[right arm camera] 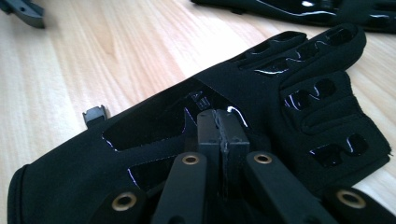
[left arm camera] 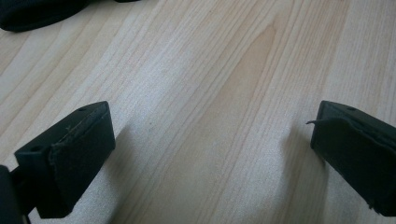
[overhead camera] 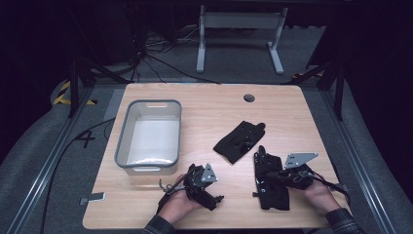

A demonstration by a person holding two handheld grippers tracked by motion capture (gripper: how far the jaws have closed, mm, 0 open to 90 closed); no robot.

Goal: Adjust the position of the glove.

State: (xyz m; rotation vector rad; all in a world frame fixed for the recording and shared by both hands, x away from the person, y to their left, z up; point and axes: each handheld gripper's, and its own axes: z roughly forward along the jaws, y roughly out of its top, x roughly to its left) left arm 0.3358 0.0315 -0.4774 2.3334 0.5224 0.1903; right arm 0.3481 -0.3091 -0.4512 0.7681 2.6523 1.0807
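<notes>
Wooden table (overhead camera: 209, 105) under dim light, dark floor around it. Grey bin (overhead camera: 149, 136) sits at 9 o'clock, empty. Far glove (overhead camera: 239, 140) lies flat at centre; near glove (overhead camera: 269, 183) at 5 o'clock. Right gripper (right arm camera: 222, 133) is pinched tight on the near glove's back fabric. Left gripper (left arm camera: 210, 140) idles, jaws wide apart over bare wood. Judgement: lift straight up before swinging toward 9 o'clock, so the cuff clears the bin's rim.

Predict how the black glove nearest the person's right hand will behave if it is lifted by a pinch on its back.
The near glove lies flat and creased like soft fabric, so it would probably droop. It looks thin, so probably light. Its glossy patches may be slippery under the shut right tool.
</notes>
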